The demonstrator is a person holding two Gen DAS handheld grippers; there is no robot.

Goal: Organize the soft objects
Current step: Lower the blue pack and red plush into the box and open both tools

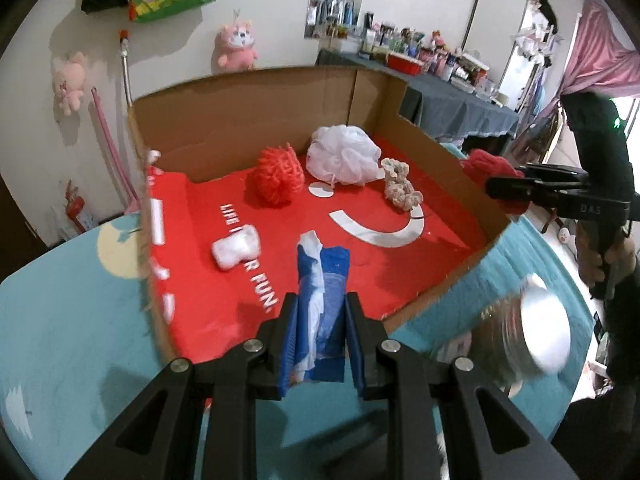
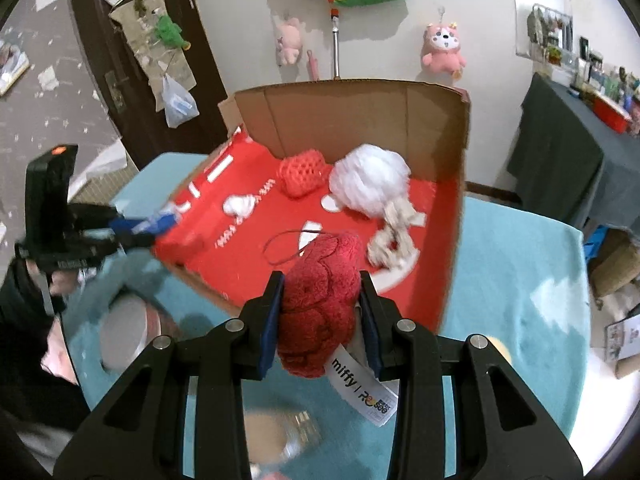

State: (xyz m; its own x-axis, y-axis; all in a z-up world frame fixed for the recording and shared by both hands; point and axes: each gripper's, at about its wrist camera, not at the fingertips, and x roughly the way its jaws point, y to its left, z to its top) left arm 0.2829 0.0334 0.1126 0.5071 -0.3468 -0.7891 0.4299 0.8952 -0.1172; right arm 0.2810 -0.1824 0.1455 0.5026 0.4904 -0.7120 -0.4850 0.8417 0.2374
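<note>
My left gripper (image 1: pixel 322 312) is shut on a blue and white cloth (image 1: pixel 322 292), held over the near edge of the open cardboard box (image 1: pixel 248 120). On the box's red floor lie a white mesh pouf (image 1: pixel 344 154), a red net ball (image 1: pixel 280 176), a small white soft piece (image 1: pixel 236 248) and a beige knotted toy (image 1: pixel 400 186). My right gripper (image 2: pixel 322 304) is shut on a red plush toy (image 2: pixel 320 300) with a white label, just before the box's front edge (image 2: pixel 208 288). The right gripper (image 1: pixel 504 188) also shows at the box's right wall.
The box stands on a teal cloth-covered table (image 1: pixel 68 320). A silver metal tin (image 1: pixel 536 320) lies on the table near the box's front corner. Pink plush toys (image 1: pixel 236 46) hang on the wall behind. A cluttered side table (image 1: pixel 440 80) stands at the back right.
</note>
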